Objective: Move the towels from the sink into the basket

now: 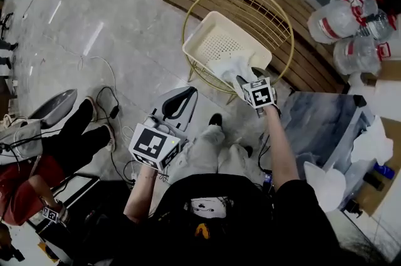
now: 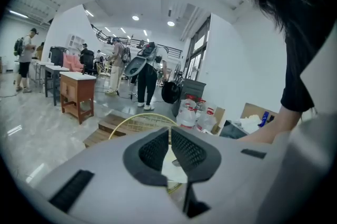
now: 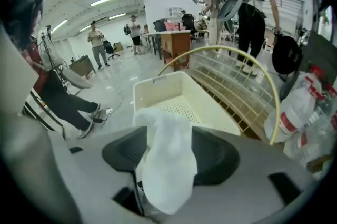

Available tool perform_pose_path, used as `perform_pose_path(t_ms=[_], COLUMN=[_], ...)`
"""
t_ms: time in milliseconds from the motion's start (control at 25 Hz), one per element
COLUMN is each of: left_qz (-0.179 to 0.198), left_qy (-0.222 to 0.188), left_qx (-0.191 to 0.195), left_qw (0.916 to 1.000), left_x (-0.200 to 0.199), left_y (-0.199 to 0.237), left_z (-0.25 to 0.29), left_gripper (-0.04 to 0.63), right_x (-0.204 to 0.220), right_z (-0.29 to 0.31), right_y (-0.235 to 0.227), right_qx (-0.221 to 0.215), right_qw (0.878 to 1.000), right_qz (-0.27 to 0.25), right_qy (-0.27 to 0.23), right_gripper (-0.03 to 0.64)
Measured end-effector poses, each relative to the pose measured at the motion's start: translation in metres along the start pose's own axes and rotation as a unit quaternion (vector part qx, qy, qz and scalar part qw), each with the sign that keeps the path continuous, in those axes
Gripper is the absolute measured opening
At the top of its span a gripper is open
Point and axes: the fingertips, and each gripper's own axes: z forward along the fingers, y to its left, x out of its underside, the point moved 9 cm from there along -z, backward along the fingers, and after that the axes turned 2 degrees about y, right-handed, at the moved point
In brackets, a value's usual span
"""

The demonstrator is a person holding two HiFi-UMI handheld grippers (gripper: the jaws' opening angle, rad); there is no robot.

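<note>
One towel (image 3: pixel 163 165) lies loose betw. your right claw's (image 3: pixel 168 136) parted jaws, over the basket's (image 1: pixel 197 29) near edge; left claw (image 2: pixel 169 149) closed, empty. Risk: cloth drapes that rim, slides to floor, so go deeper.

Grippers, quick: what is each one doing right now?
Left gripper: shut, nothing between the jaws.
Right gripper: open, white towel lying loose between the jaws, over the basket.

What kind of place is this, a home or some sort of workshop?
Probably a large open workshop or lab hall, not a home: a polished grey stone floor, long white ceiling strip lights, and several standing people among brown wooden tables in the background.
</note>
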Motion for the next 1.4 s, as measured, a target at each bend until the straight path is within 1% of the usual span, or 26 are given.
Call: perform_pose_path(t_ms=[80, 160, 240, 360, 520, 640, 800, 920, 1000, 1080, 1160, 1240, 1320, 1400], left_qz=[0.014, 0.025, 0.033, 0.045, 0.063, 0.08, 0.107, 0.127, 0.13, 0.127, 0.131, 0.143, 0.154, 0.162], left_qy=[0.0, -0.003, -0.006, -0.006, 0.005, 0.013, 0.012, 0.009, 0.012, 0.018, 0.027, 0.037, 0.044, 0.047], left_qx=[0.019, 0.038, 0.063, 0.113, 0.182, 0.236, 0.312, 0.357, 0.379, 0.398, 0.416, 0.434, 0.451, 0.462], left_qw=[0.9997, 0.999, 0.9974, 0.9925, 0.9813, 0.9683, 0.944, 0.9255, 0.9162, 0.9082, 0.8995, 0.8889, 0.8783, 0.8709], left_x=[-0.007, -0.014, -0.021, -0.029, -0.036, -0.04, -0.044, -0.044, -0.038, -0.029, -0.02, -0.011, -0.003, 0.003], left_y=[-0.005, -0.012, -0.025, -0.053, -0.093, -0.133, -0.203, -0.262, -0.299, -0.334, -0.366, -0.397, -0.428, -0.455], left_z=[0.008, 0.016, 0.026, 0.042, 0.068, 0.091, 0.111, 0.116, 0.116, 0.115, 0.115, 0.116, 0.117, 0.118], left_gripper=[0.02, 0.02, 0.02, 0.02, 0.02, 0.02, 0.02, 0.02, 0.02, 0.02, 0.02, 0.02, 0.02, 0.02], right_x=[-0.002, -0.003, -0.001, 0.012, 0.036, 0.067, 0.123, 0.168, 0.201, 0.237, 0.274, 0.313, 0.351, 0.385], right_z=[-0.037, -0.078, -0.123, -0.186, -0.26, -0.309, -0.369, -0.411, -0.439, -0.466, -0.491, -0.511, -0.527, -0.539], right_y=[0.0, 0.001, 0.003, 0.009, 0.017, 0.018, 0.019, 0.024, 0.027, 0.03, 0.032, 0.033, 0.035, 0.036], right_qx=[0.009, 0.02, 0.04, 0.065, 0.096, 0.14, 0.208, 0.251, 0.286, 0.319, 0.35, 0.383, 0.417, 0.445], right_qw=[0.999, 0.995, 0.989, 0.975, 0.95, 0.931, 0.905, 0.885, 0.872, 0.856, 0.838, 0.817, 0.796, 0.779], right_qz=[0.019, 0.041, 0.06, 0.095, 0.152, 0.183, 0.214, 0.236, 0.253, 0.274, 0.296, 0.32, 0.345, 0.366], right_qy=[-0.044, -0.089, -0.131, -0.189, -0.255, -0.284, -0.303, -0.313, -0.307, -0.301, -0.297, -0.287, -0.271, -0.247], right_gripper=[0.23, 0.23, 0.222, 0.21, 0.195, 0.186, 0.171, 0.163, 0.158, 0.158, 0.158, 0.161, 0.186, 0.244])
